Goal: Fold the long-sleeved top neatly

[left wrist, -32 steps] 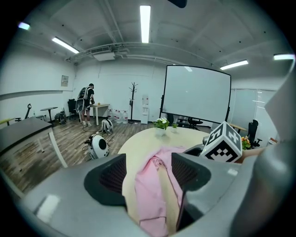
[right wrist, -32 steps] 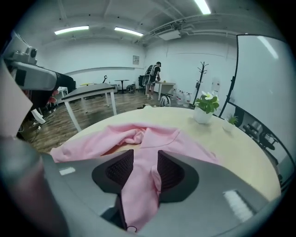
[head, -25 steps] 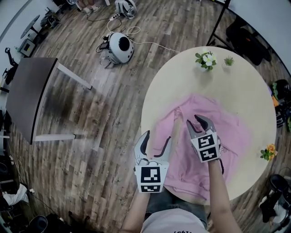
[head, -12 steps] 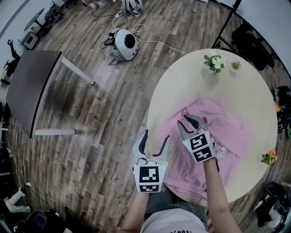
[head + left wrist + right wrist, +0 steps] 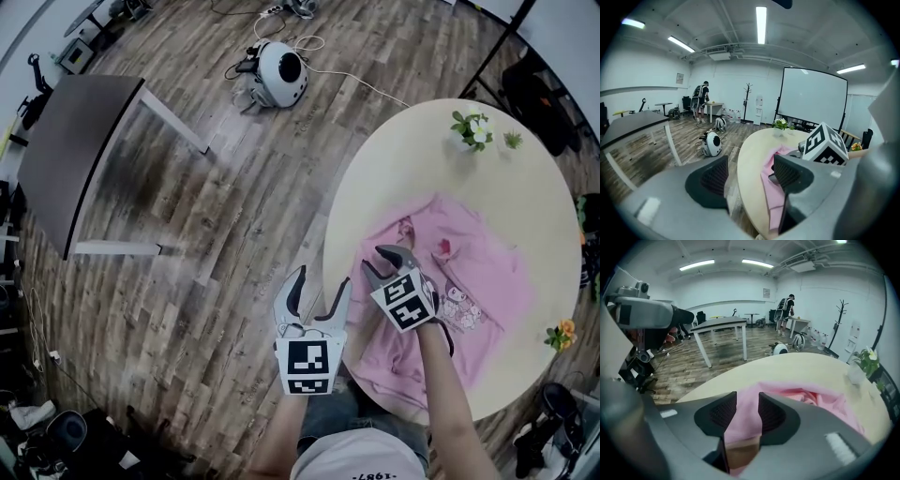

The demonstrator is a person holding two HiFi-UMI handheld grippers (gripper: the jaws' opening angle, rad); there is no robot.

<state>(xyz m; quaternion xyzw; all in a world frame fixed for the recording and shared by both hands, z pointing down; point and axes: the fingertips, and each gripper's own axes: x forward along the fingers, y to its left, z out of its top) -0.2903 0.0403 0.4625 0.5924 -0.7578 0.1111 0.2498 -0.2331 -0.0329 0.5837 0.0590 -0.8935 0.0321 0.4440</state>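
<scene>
Head view: pink long-sleeved fabric top [image 5: 469, 272] lying rumpled on round pale wooden table [image 5: 525, 178]; right gripper [image 5: 378, 262] over its near-left part, left gripper [image 5: 322, 281] off the table's near-left edge, above plank floor [image 5: 187, 281]. Left gripper view: jaws wide apart, nothing between, top's edge just right of them. Right gripper view: jaws parted, just been opening, pink cloth showing between, pads not pressing it.

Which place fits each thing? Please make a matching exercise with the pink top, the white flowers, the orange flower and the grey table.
Things: 1 pink top; 2 white flowers; 3 orange flower; 4 grey table.
Places: A on the wooden floor; B far edge of the round table; C its right edge; D spread over its middle.
Pairs: 1-D, 2-B, 3-C, 4-A.
</scene>
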